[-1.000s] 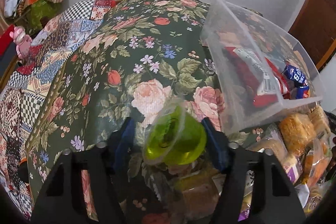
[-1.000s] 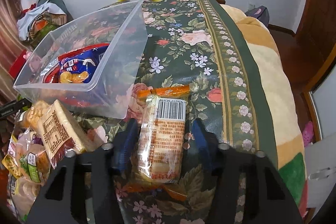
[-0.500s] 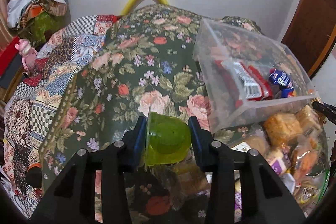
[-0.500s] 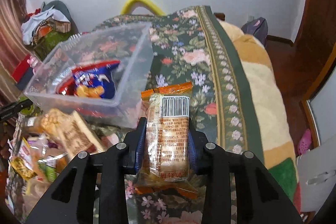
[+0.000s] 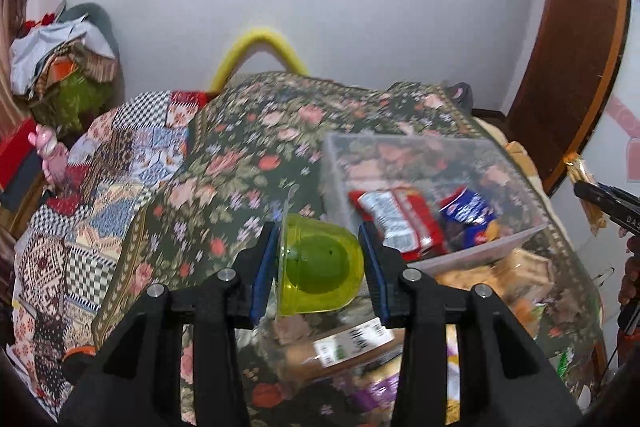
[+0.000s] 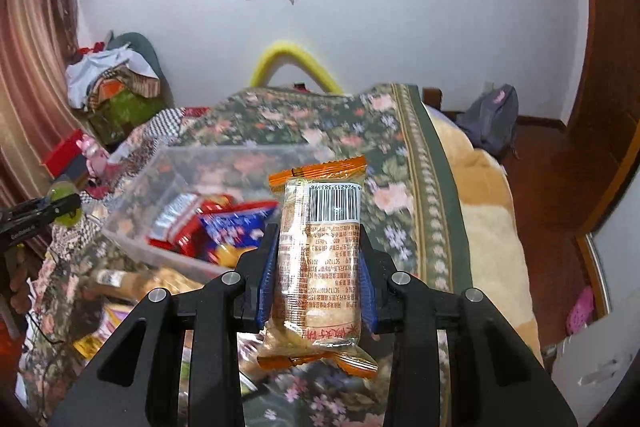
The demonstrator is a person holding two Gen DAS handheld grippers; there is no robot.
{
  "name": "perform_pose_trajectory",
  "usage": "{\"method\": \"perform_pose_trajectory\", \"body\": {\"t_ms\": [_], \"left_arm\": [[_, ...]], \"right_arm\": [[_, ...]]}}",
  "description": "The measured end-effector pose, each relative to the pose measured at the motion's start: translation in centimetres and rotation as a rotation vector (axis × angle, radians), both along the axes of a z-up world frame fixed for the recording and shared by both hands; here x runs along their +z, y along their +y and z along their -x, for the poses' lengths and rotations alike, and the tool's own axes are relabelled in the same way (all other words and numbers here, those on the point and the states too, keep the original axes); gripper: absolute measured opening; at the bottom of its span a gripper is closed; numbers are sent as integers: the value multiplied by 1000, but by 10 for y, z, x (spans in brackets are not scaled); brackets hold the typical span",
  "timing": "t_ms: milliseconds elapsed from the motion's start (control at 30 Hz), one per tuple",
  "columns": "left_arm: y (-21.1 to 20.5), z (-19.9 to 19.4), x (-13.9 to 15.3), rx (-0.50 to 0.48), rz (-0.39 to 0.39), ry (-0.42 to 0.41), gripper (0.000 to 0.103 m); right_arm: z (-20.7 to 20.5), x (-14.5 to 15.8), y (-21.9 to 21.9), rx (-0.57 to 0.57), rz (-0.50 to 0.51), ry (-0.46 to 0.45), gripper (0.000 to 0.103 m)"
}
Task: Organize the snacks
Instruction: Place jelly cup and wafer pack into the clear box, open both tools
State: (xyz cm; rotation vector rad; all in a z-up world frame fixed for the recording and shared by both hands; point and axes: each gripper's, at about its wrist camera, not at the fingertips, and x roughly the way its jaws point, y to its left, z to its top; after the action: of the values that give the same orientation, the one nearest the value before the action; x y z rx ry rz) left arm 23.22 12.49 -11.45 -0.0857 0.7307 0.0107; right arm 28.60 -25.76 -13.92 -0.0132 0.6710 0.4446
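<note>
My left gripper (image 5: 320, 269) is shut on a green jelly cup (image 5: 320, 267), lying sideways between the blue pads, held above the floral bedspread. My right gripper (image 6: 318, 275) is shut on an orange-ended biscuit packet (image 6: 320, 259) with a barcode facing me, upright in the pads. A clear plastic bin (image 5: 516, 247) (image 6: 132, 227) rests on the bed and holds a red packet (image 5: 400, 223) and a blue packet (image 5: 468, 211). In the left wrist view the right gripper and its packet show at the far right edge. In the right wrist view the left gripper and the green cup show at the far left.
A heap of loose wrapped snacks (image 5: 500, 287) (image 6: 120, 287) lies in front of the bin. A floral bedspread (image 5: 248, 155) and patchwork quilt (image 5: 100, 187) cover the bed. A beige blanket (image 6: 484, 211) lies at the bed's right side. A clothes pile (image 6: 112, 79) stands by the wall.
Both grippers closed on their snacks and rose off the bed; the cup and the packet now hang well above the bedspread, and more of the wall shows.
</note>
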Motion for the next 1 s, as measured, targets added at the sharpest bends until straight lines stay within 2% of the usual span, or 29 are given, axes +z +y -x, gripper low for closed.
{"method": "perform_pose_trajectory", "body": {"t_ms": [200, 367, 733, 1000], "left_arm": [[-22, -10, 8, -39, 12, -16, 41], [-39, -26, 5, -71, 17, -8, 41], [-55, -67, -32, -92, 40, 71, 41], [-61, -79, -53, -89, 35, 110, 41]], "right_arm": [[-5, 9, 17, 32, -31, -27, 32], [-13, 3, 35, 55, -30, -20, 32], [-45, -30, 56, 46, 23, 58, 32], [-55, -45, 63, 56, 54, 99, 32]]}}
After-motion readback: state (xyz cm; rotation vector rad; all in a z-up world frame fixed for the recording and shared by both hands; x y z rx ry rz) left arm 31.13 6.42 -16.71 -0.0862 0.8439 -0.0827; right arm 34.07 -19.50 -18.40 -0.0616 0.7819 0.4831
